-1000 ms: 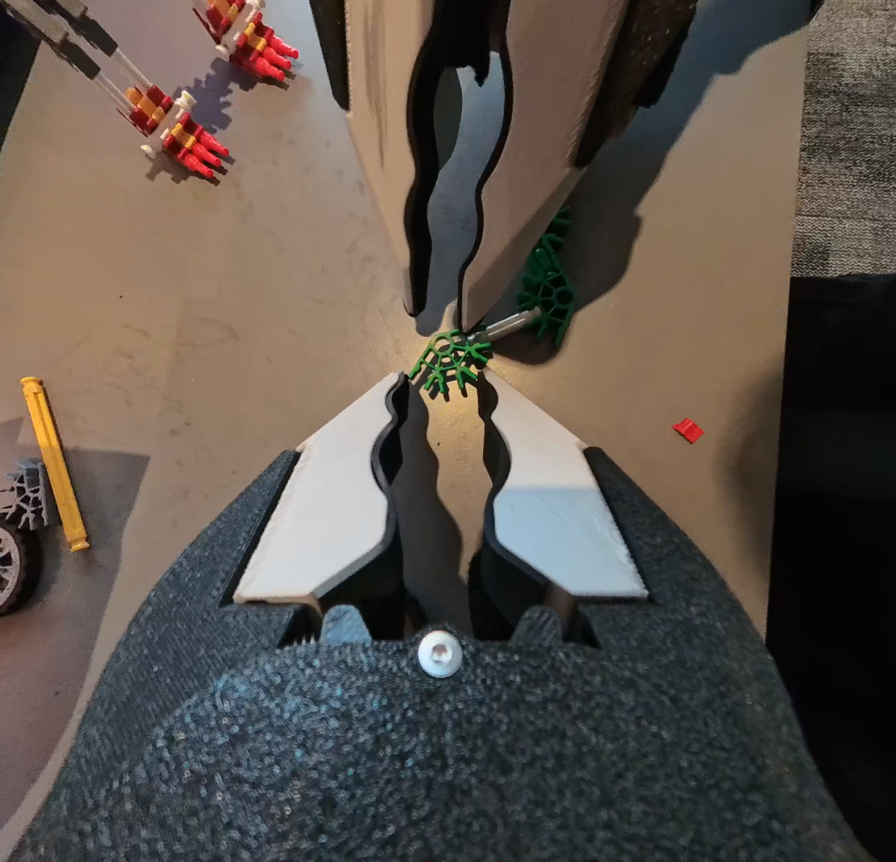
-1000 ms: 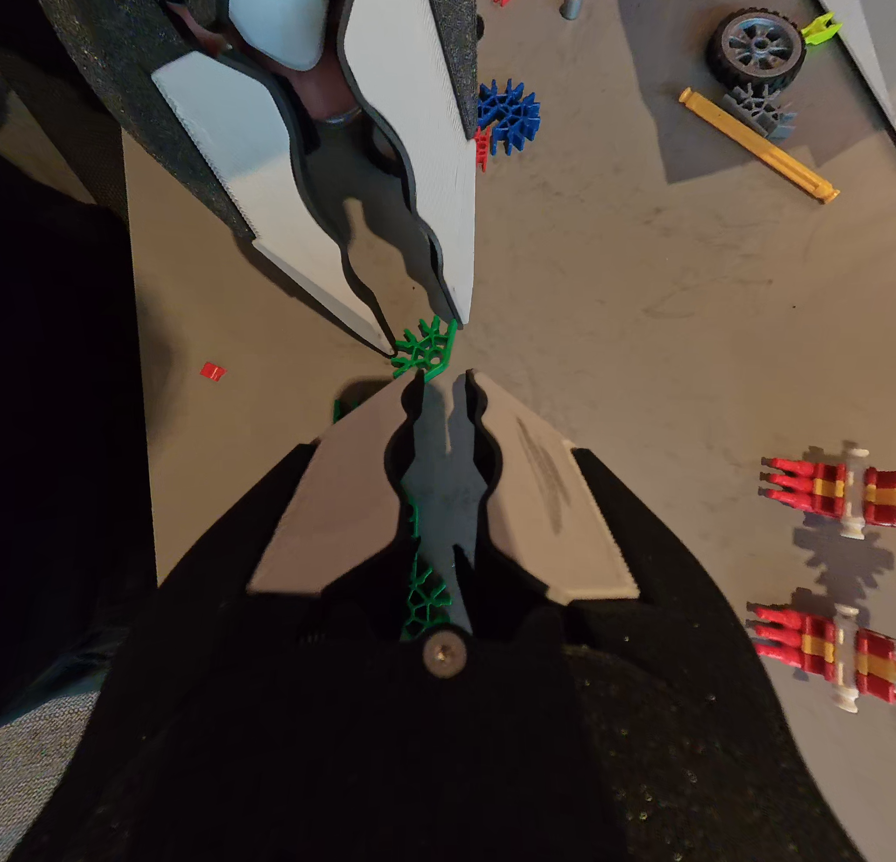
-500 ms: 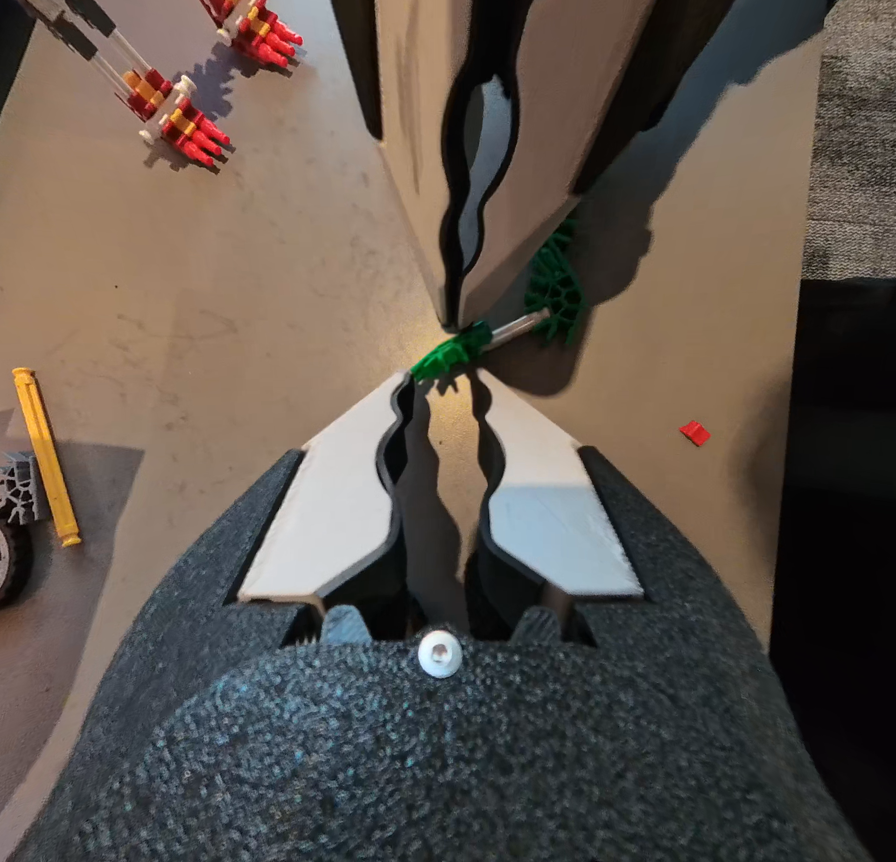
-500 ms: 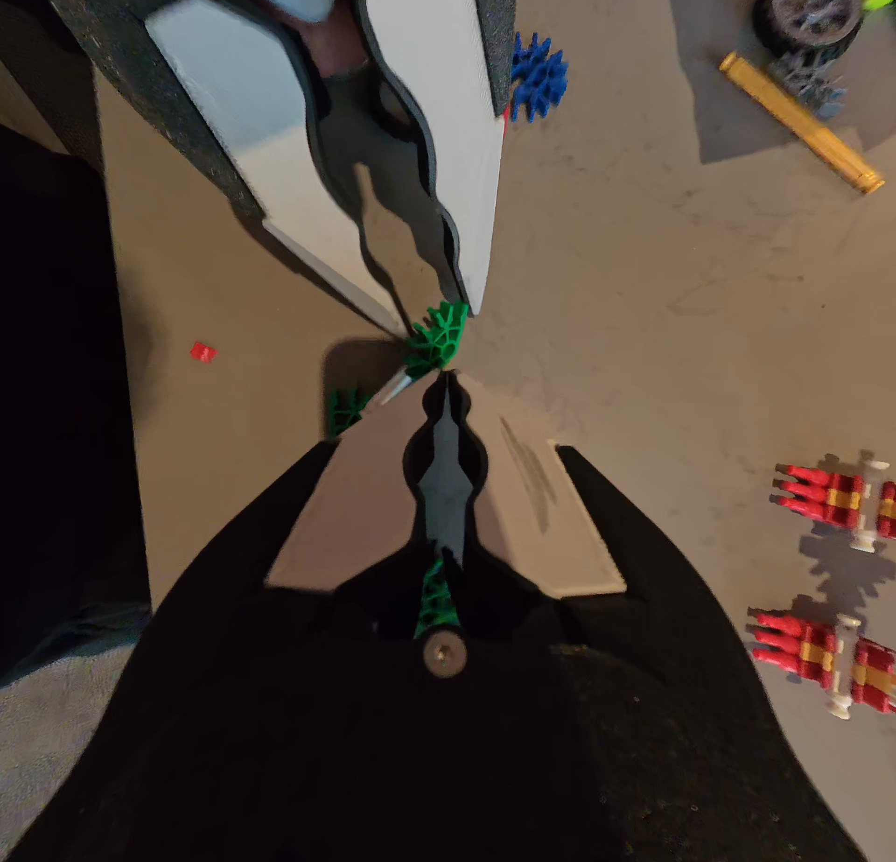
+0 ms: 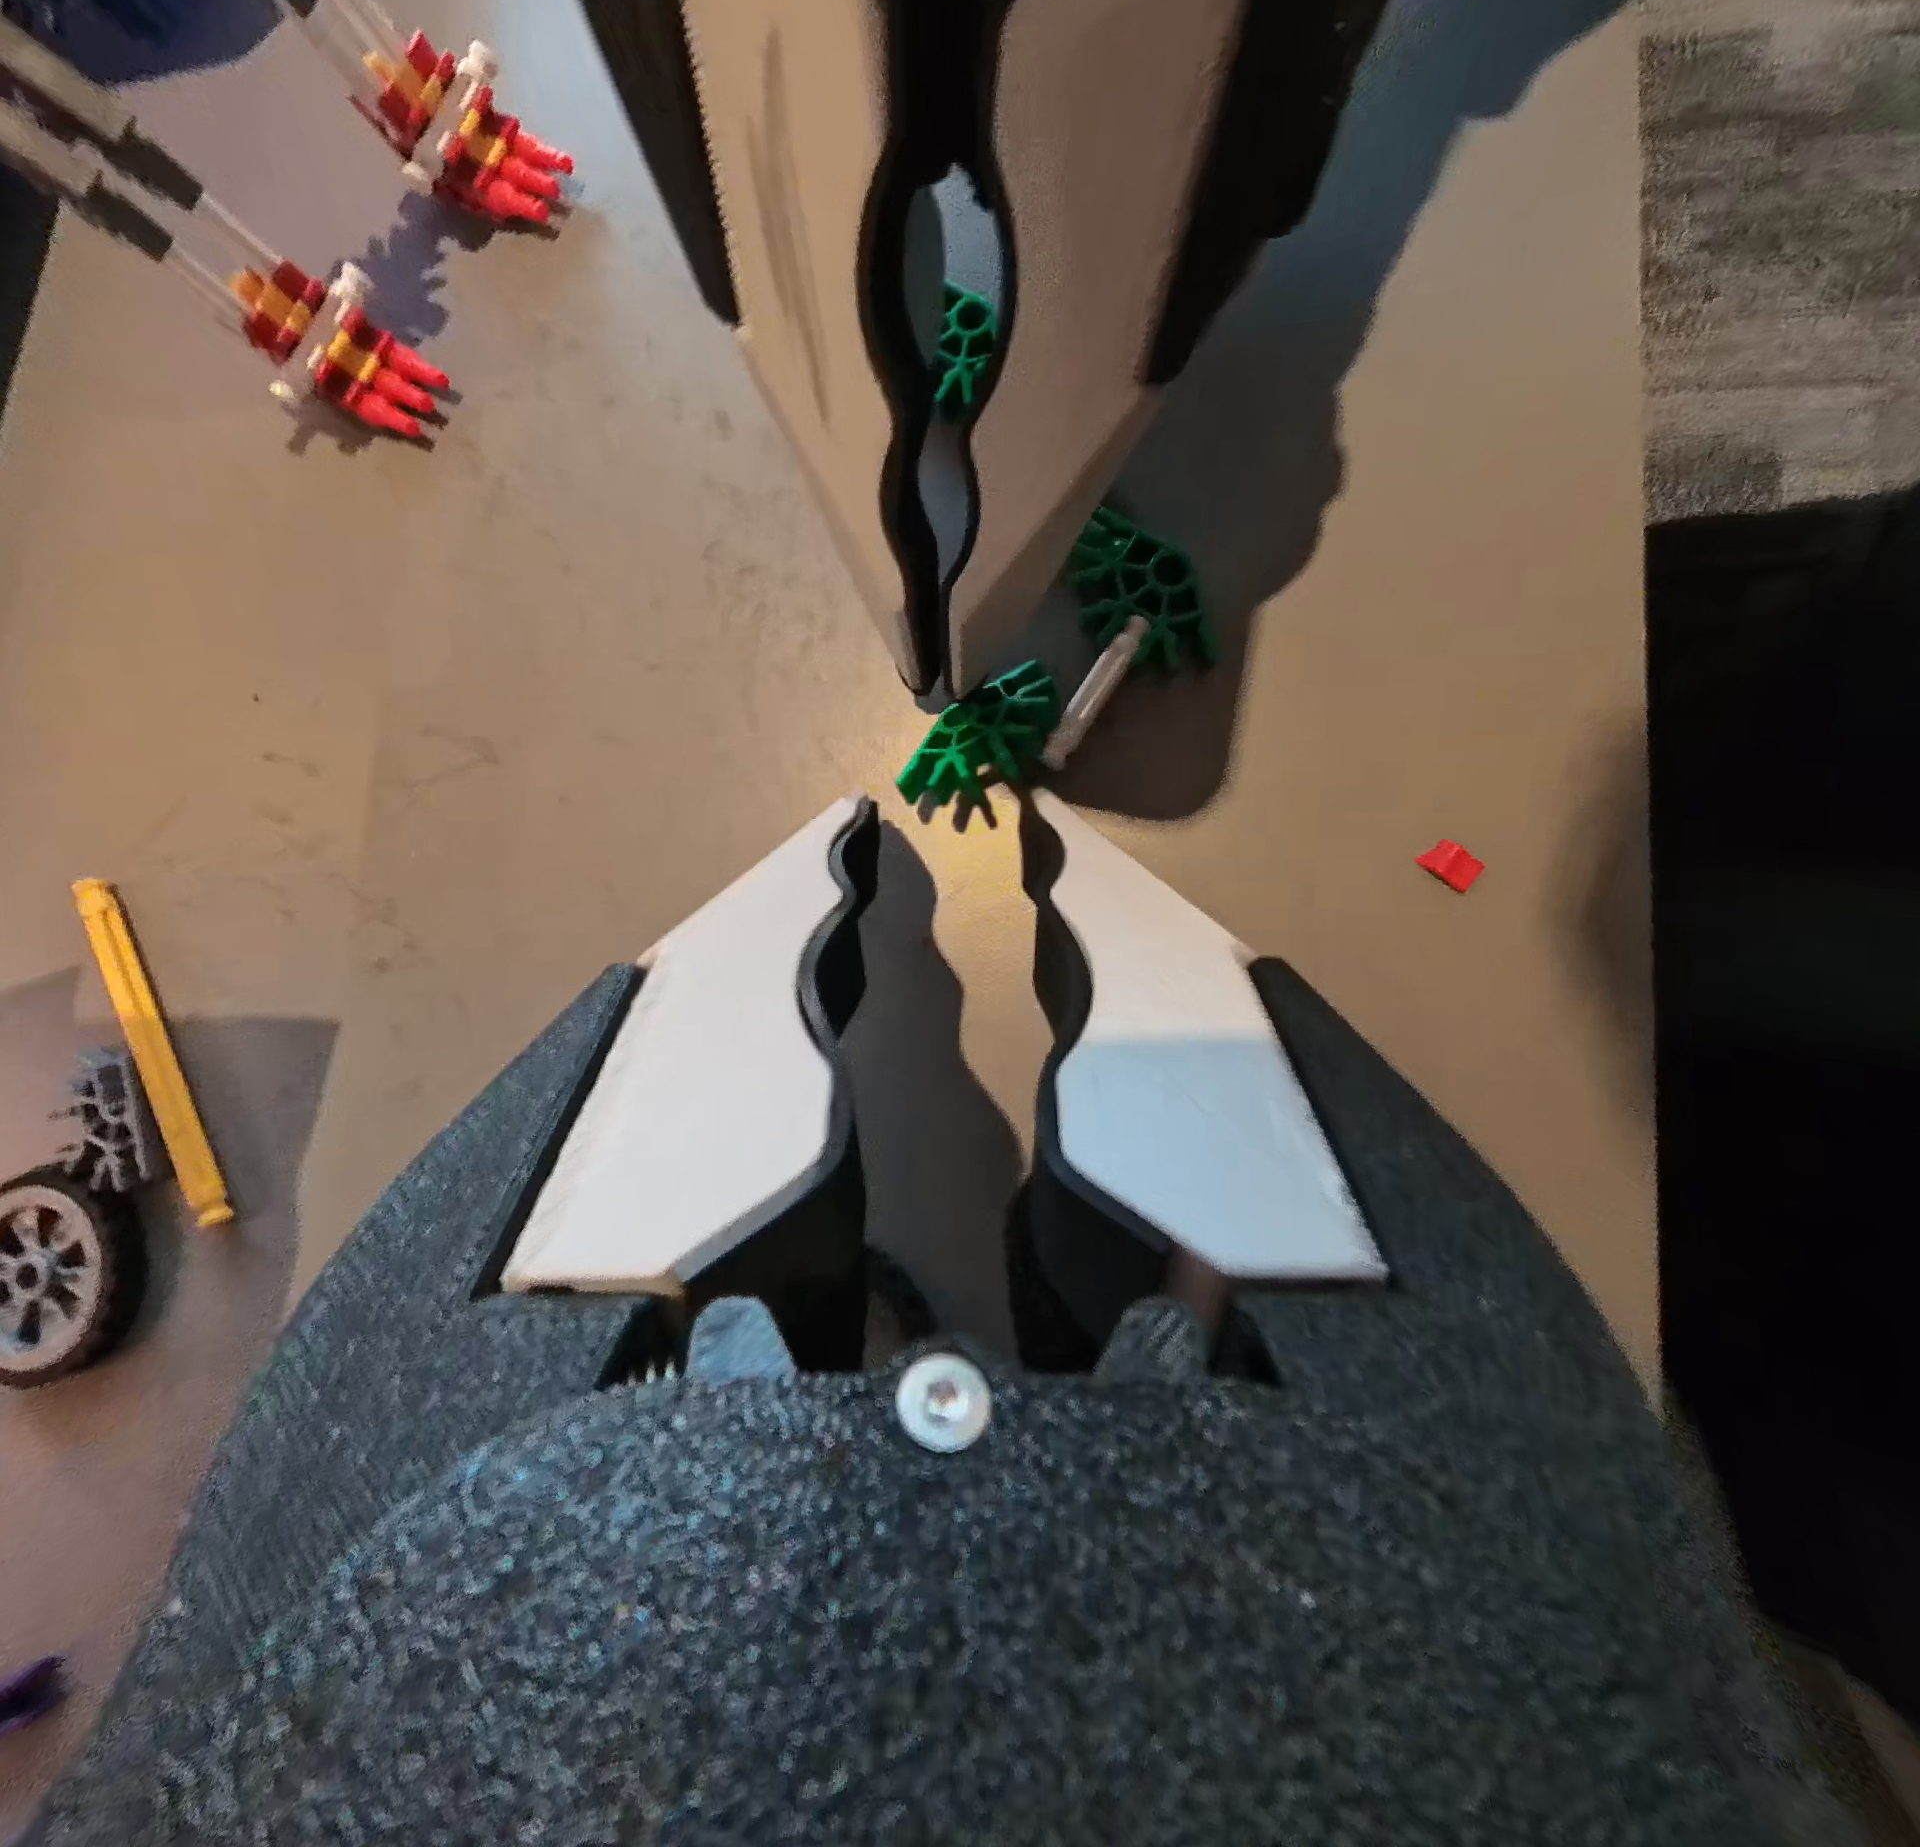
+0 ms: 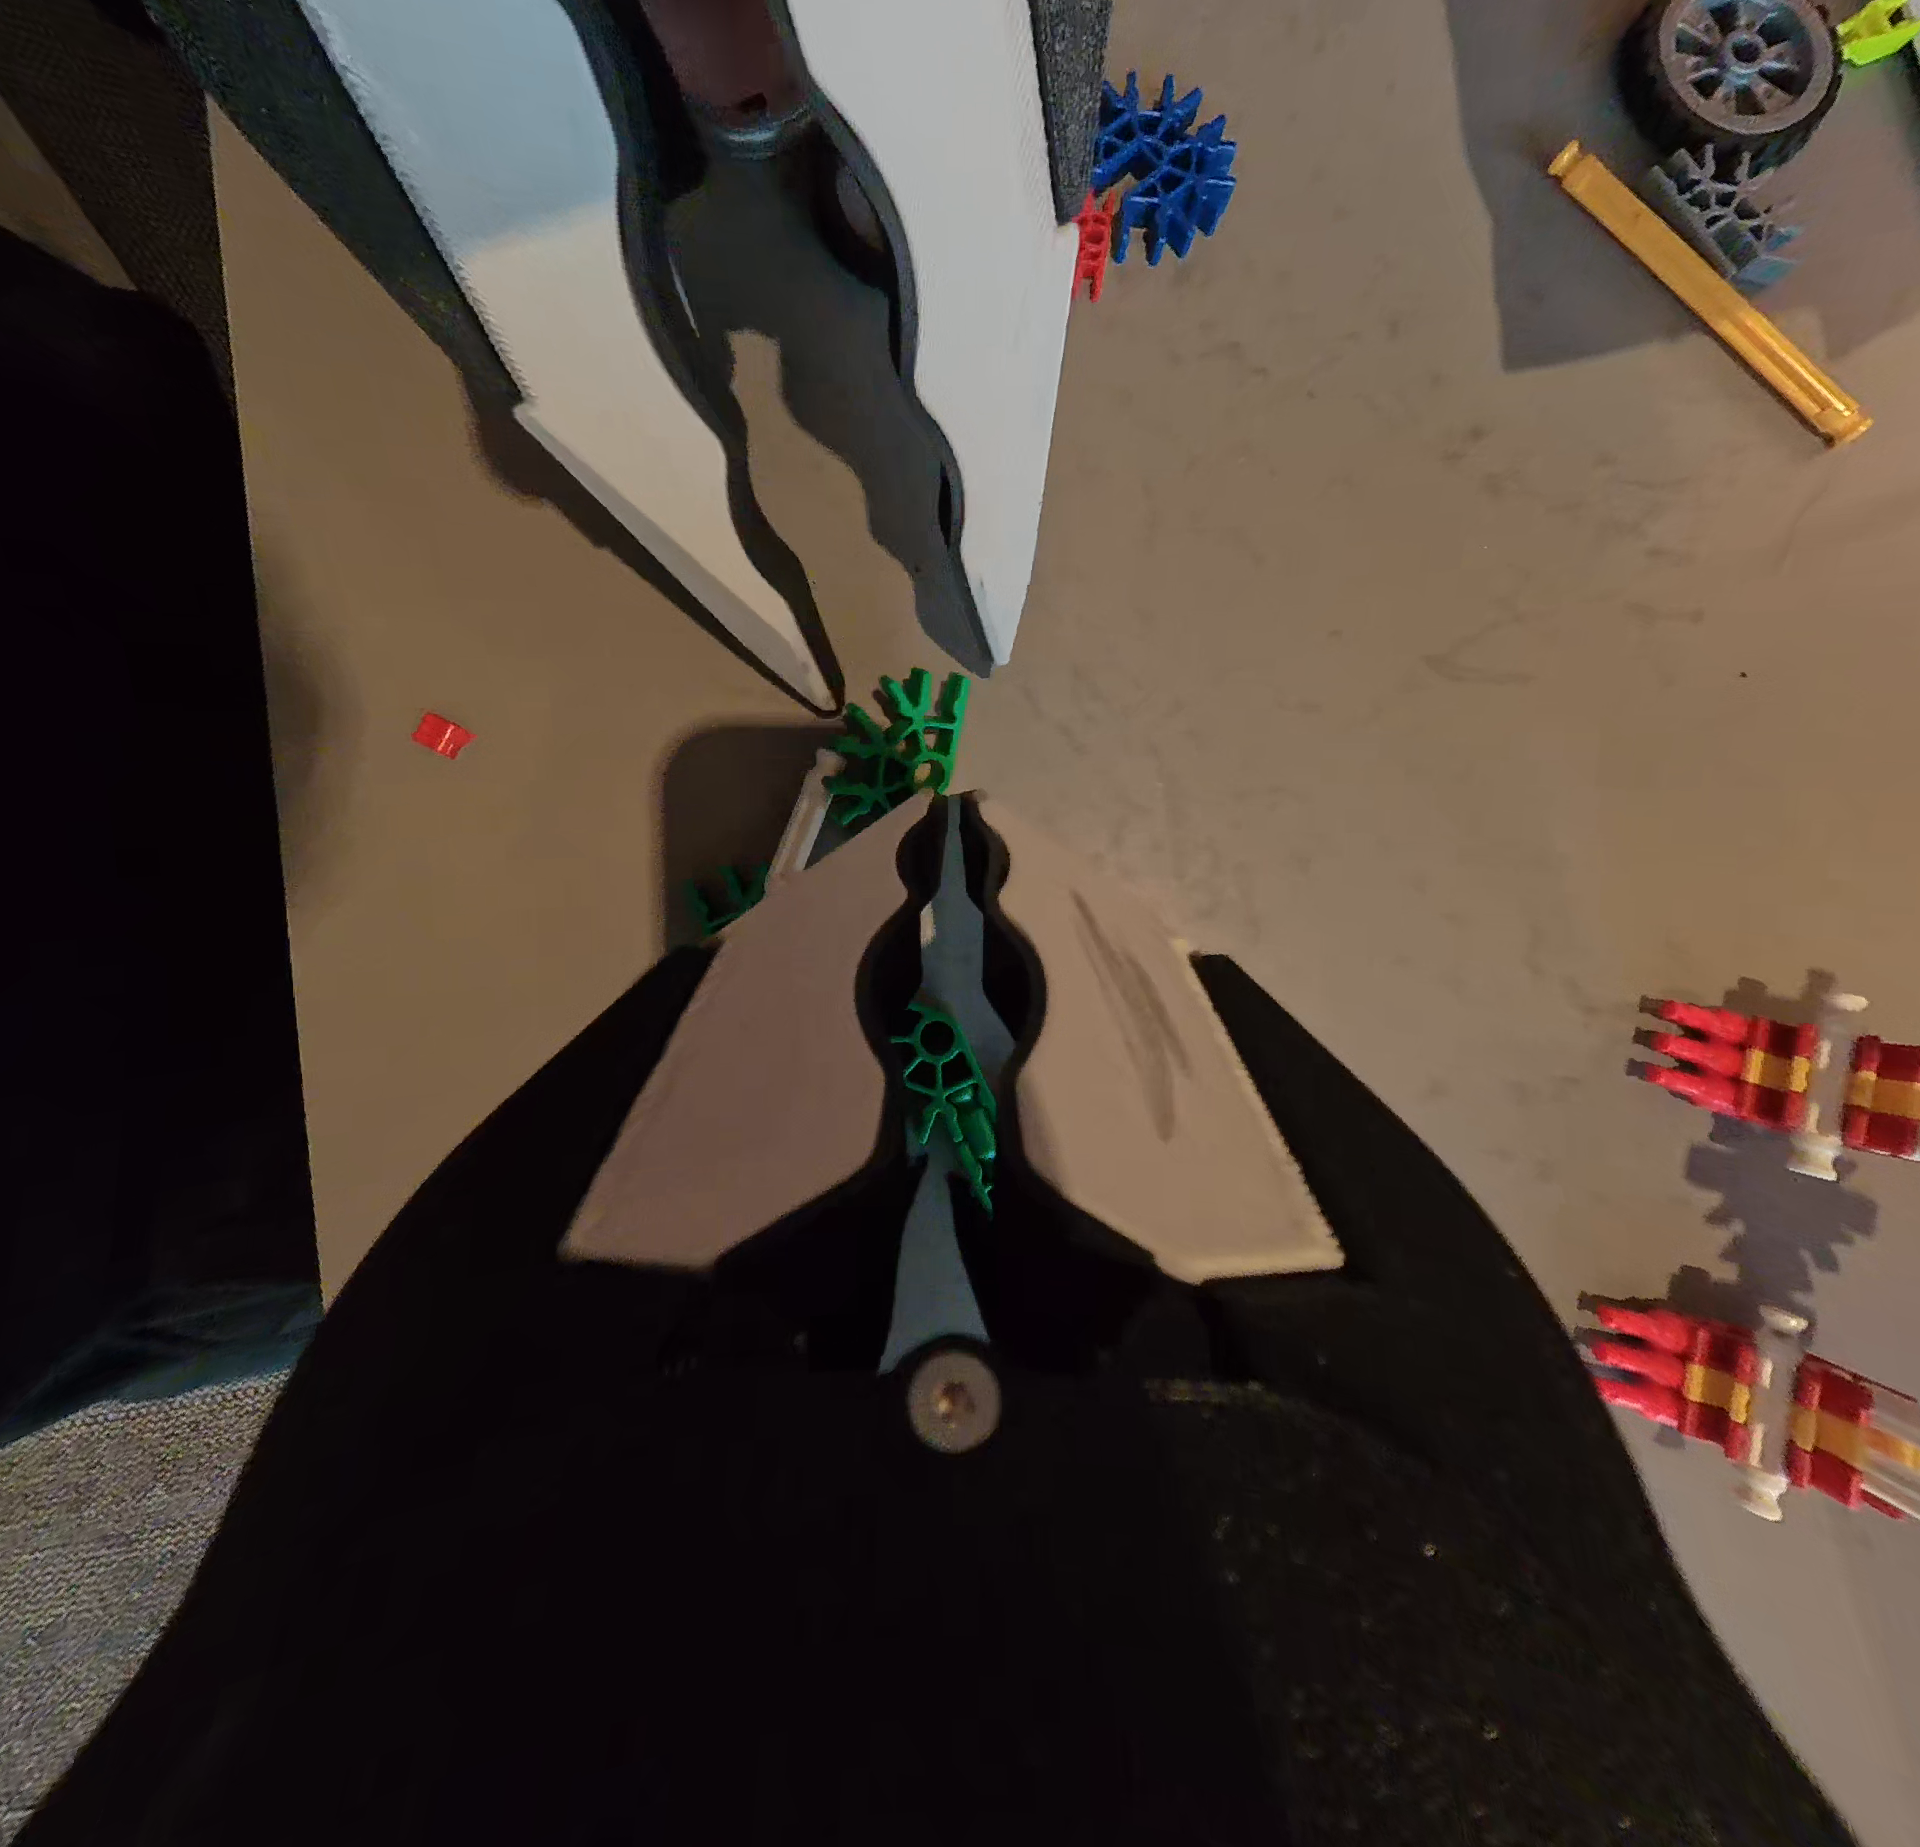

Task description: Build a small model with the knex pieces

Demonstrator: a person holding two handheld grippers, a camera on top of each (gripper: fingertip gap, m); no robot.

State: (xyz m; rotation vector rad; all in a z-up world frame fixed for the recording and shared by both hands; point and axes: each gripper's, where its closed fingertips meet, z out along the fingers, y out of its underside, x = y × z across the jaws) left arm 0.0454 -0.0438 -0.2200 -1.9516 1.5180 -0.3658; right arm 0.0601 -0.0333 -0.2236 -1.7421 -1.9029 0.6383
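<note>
A green snowflake-shaped connector (image 5: 982, 732) (image 6: 899, 748) sits tilted on the tan table, joined by a short pale rod (image 5: 1091, 691) to a second green connector (image 5: 1143, 592) lying flat. My right gripper (image 6: 951, 800) is shut, its tips pinching the first connector's edge; it enters the left wrist view (image 5: 935, 680) from above. Another green connector (image 6: 940, 1080) shows through the gap between its fingers; I cannot tell whether it is held or lies beneath. My left gripper (image 5: 948, 803) is open and empty, its tips on either side of the first connector's near edge.
Two red-and-yellow assemblies (image 5: 353, 374) (image 6: 1745, 1070) lie on the table. Also there are a yellow rod (image 5: 151, 1049), a black wheel (image 6: 1735, 62), blue connectors (image 6: 1164, 176) and a small red piece (image 5: 1449, 865). The table edge (image 5: 1642, 862) runs close beside the green parts. Both grippers' tips are close together, under 4 cm apart. Between my left fingertips and the small red piece (image 5: 1449, 865) there is roughly 7 cm.
My right gripper has closed from open to shut at the green connector, which tipped up from lying flat. My left gripper stays open in nearly the same place.
</note>
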